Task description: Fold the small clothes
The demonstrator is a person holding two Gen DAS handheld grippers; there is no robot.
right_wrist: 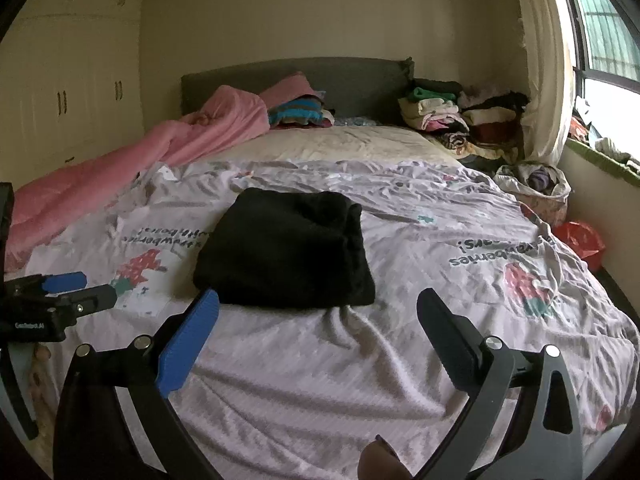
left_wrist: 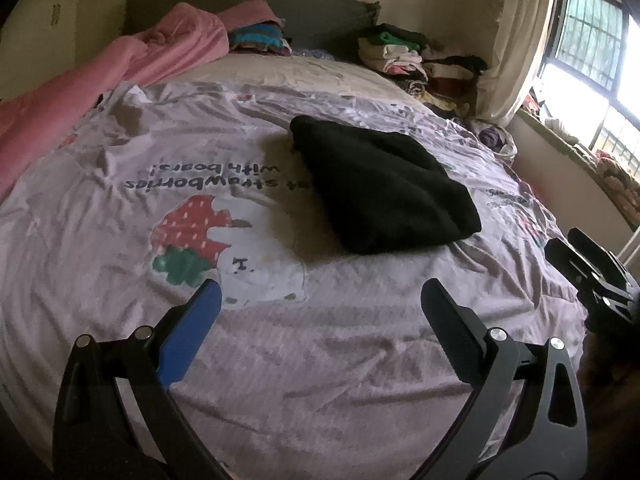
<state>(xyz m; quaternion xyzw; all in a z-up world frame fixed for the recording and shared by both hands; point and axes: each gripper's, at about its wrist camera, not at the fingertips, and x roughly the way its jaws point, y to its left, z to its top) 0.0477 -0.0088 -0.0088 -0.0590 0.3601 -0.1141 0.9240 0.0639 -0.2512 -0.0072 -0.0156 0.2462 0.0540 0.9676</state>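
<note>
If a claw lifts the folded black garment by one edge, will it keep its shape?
Probably not. The black garment looks soft and thick, with rounded folds, so its layers would likely droop open. It seems fuzzy, so slipping looks unlikely.

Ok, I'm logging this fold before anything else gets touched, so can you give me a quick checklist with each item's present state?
1. Black garment folded into a compact block: ok.
2. Garment lying flat on the printed bedsheet: ok.
3. Left gripper open, holding nothing: ok.
4. Right gripper open, clear of the garment: ok.
5. Edges aligned underneath: cannot tell.
6. Folded clothes pile by the headboard has room: cannot tell.
</note>
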